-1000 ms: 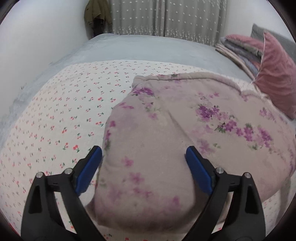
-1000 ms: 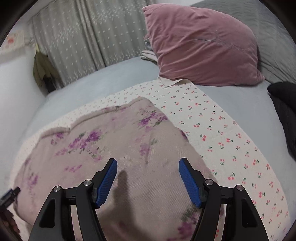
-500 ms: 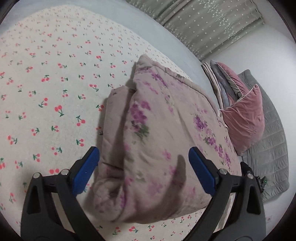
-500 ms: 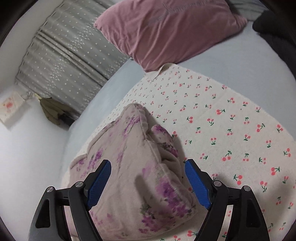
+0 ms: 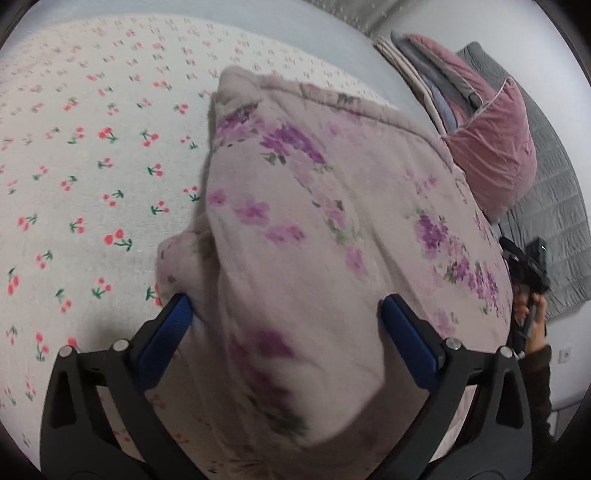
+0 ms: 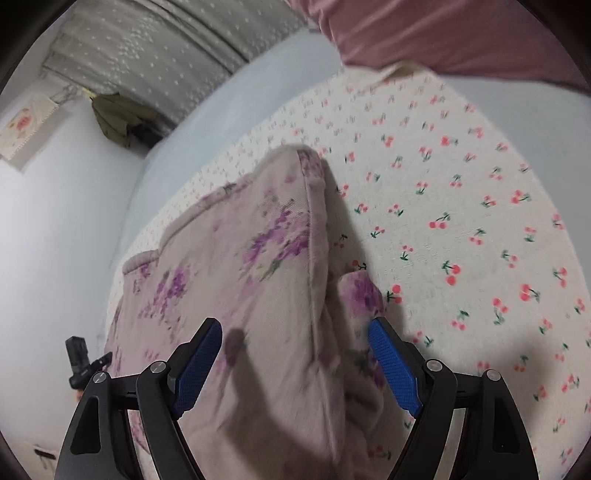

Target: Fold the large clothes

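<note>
On one cherry-print sheet [image 5: 92, 177], one folded floral quilt [image 5: 332, 229], two tools.

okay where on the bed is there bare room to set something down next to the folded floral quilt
The cherry-print sheet lies bare on the left hand-held gripper side of the folded floral quilt; the same sheet runs bare on its opposite side in the right wrist view, up to the pink pillow. It is crowded by the stacked bedding.

Folded floral quilt [image 5: 332, 229] between wide-spread left gripper [image 5: 286, 325] fingers, perhaps brushing the left pad.
</note>
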A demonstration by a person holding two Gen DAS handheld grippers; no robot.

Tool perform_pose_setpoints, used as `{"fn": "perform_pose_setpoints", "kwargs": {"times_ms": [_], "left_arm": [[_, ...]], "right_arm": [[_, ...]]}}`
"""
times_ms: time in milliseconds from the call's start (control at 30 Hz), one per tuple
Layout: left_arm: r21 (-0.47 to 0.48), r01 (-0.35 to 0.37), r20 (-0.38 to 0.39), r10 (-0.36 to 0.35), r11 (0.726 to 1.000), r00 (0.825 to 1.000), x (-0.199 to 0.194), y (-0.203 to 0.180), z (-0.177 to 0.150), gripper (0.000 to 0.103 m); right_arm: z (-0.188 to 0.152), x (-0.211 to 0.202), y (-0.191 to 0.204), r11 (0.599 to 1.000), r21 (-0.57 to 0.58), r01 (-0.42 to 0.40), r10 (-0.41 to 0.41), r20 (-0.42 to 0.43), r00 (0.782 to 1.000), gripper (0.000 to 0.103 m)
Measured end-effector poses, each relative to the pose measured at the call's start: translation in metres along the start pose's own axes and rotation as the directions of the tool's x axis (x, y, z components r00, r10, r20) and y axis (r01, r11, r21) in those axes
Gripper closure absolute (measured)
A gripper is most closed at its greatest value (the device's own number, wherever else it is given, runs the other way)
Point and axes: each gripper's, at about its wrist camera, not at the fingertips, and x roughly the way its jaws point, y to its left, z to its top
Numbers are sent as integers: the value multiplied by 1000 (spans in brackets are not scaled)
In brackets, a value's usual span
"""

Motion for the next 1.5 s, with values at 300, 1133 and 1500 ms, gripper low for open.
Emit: {"fn": "perform_pose_setpoints", "kwargs": {"times_ms": [300,1133,1500], "left_arm": [[94,48,-83,-40,994,996,9,4,3,1],[91,-148,247,121,985,961,-8,-31,-14,22],[173,-278,334,209,945,919,-72,-46,-7,32]], "right_arm": [[23,57,-14,997,-69,-22,8,-200,980,3],[6,53,41,951,-278,-137,135,-24,991,14],[15,5,142,909,-402,-110,178,136,975,36]]}}
